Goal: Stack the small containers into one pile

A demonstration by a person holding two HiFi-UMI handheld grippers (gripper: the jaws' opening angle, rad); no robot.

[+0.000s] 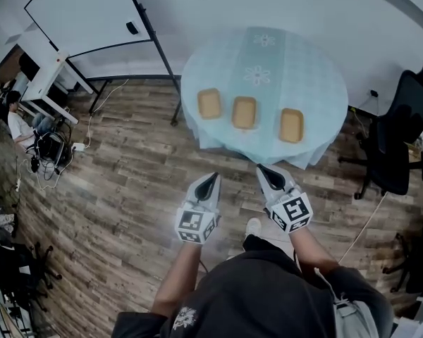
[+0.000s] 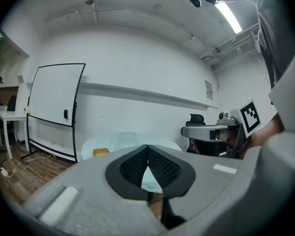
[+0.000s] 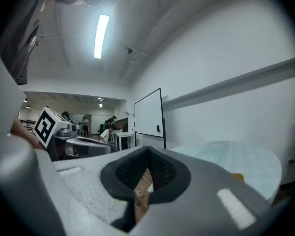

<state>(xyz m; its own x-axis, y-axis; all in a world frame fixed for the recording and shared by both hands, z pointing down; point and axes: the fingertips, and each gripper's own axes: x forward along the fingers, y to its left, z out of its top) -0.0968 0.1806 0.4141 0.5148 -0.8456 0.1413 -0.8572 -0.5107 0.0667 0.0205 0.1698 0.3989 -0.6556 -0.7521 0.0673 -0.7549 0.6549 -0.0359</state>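
Note:
Three small tan containers stand in a row on the round table (image 1: 317, 69) under its pale blue cloth: one at the left (image 1: 209, 103), one in the middle (image 1: 244, 112), one at the right (image 1: 291, 124). They sit apart from each other. My left gripper (image 1: 212, 177) and right gripper (image 1: 262, 167) hover over the wooden floor short of the table's near edge, both shut and holding nothing. In the left gripper view the jaws (image 2: 147, 148) meet at the tips, with the left container (image 2: 101, 152) beyond. The right gripper view shows shut jaws (image 3: 147, 149) too.
A whiteboard on a stand (image 1: 84, 13) is left of the table, its foot (image 1: 175, 118) close to the table's left edge. A black office chair (image 1: 402, 136) stands to the right. Desks, cables and a seated person (image 1: 17, 122) are far left.

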